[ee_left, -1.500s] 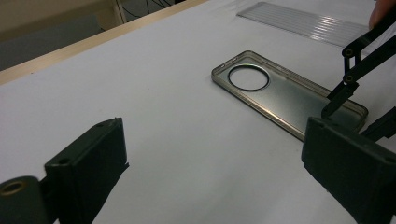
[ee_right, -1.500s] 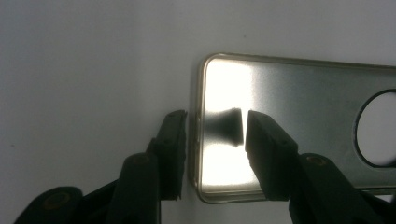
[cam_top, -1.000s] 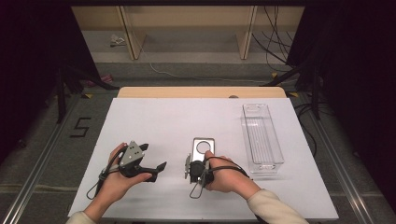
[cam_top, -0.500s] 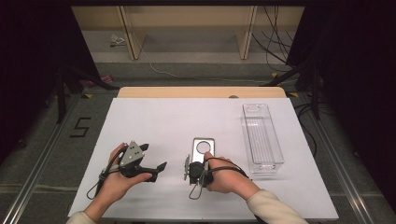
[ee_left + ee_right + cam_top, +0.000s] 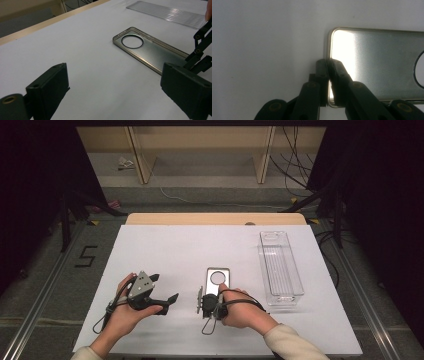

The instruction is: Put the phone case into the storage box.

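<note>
Clear phone case [image 5: 217, 281] with a round camera cutout lies flat on the white desk [image 5: 175, 255], near the front middle. Right claw [image 5: 328, 75] is clamped on the case's near short edge, one jaw outside the rim, one over the inside. Right hand [image 5: 240, 307] holds it low at the desk. Left claw [image 5: 162, 289] sits left of the case, apart from it, jaws spread wide with nothing between, held by the left hand [image 5: 125, 312]. Clear plastic tray [image 5: 280, 265] stands to the right, well apart.
</note>
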### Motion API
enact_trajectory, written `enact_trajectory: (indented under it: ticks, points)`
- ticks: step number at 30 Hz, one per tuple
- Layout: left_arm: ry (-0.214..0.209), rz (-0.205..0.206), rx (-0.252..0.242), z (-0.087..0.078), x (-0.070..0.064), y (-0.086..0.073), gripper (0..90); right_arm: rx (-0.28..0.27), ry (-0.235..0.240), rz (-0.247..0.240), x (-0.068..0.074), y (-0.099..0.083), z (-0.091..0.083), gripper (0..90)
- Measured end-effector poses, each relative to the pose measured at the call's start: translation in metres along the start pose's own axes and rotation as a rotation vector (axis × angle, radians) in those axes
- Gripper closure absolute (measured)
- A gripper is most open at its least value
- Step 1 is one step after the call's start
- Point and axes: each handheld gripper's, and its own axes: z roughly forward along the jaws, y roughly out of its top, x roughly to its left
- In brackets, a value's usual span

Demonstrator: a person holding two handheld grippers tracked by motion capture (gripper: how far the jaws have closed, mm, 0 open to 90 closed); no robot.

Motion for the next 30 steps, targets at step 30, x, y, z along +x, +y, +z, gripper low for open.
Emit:
enact_trajectory:
  ticks: [30]
  points:
    - [0.008, -0.016, -0.002, -0.0011, 0.0020, -0.0004, 9.0, -0.067, 0.002, 0.061, 0.0000, -0.0088, -0.0032, 89.1]
